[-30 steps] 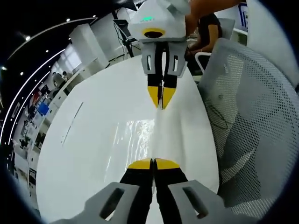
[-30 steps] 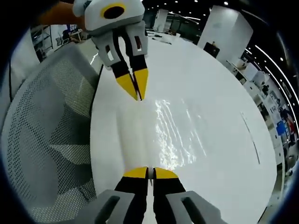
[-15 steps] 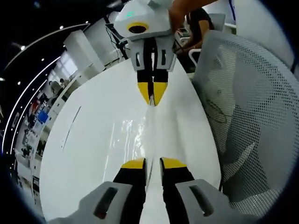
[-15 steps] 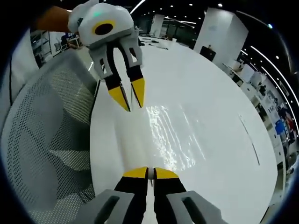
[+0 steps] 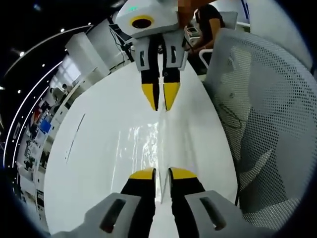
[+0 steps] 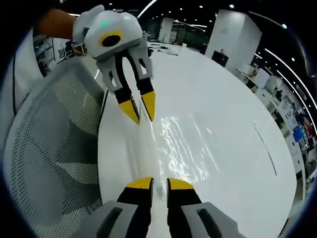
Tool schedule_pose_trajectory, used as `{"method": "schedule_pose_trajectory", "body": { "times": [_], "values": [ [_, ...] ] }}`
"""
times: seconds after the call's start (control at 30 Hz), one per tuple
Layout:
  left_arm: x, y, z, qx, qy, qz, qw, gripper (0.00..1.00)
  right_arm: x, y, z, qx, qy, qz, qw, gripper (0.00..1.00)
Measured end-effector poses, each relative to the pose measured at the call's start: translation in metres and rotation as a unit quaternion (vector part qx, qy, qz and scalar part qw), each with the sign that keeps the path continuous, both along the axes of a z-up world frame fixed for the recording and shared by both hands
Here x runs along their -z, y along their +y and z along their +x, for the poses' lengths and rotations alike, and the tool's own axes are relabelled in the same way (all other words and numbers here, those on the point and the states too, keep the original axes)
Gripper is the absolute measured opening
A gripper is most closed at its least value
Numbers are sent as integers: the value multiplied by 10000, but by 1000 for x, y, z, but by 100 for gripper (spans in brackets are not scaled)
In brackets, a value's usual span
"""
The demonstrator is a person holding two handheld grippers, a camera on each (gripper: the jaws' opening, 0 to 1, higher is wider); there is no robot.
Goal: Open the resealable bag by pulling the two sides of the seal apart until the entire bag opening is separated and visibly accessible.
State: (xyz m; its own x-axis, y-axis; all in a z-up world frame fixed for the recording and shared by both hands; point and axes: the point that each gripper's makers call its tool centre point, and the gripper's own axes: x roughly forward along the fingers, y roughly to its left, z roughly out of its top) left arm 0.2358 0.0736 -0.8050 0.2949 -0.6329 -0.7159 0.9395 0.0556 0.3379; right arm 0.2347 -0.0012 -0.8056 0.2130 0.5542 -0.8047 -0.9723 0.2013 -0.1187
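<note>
The left gripper [image 5: 161,173] and right gripper [image 6: 159,183] face each other, both with jaws slightly apart and gripping nothing. Between them the clear resealable bag [image 6: 176,144] lies flat on the white table [image 5: 94,148], near the edge beside a mesh chair [image 5: 262,124].

My left gripper [image 5: 162,173] points forward with its yellow-tipped jaws slightly parted. Facing it, tips toward tips, my right gripper [image 5: 160,96] hangs well apart, its jaws also parted by a narrow gap. In the right gripper view, the left gripper sits tilted, held by a bare forearm [image 6: 54,22].
</note>
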Motion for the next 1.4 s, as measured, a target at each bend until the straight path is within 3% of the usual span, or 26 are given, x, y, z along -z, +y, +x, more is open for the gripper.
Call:
{"method": "schedule_pose_trajectory", "body": {
  "times": [0.4,0.77,1.03,1.4],
  "values": [
    [1,3,1,-18,23,-20,10000,7,-12,16,-1,-102,95,264,9996,10],
    [1,3,-1,-94,60,-98,9999,7,15,36,-3,-112,412,108,9990,8],
    [2,4,-5,-85,78,-77,9999,9,23,38,-5,-77,535,63,9985,2],
    [-9,-6,-10,78,-87,-260,9996,22,25,40,-6,4,672,-45,9977,0]
  ]
}}
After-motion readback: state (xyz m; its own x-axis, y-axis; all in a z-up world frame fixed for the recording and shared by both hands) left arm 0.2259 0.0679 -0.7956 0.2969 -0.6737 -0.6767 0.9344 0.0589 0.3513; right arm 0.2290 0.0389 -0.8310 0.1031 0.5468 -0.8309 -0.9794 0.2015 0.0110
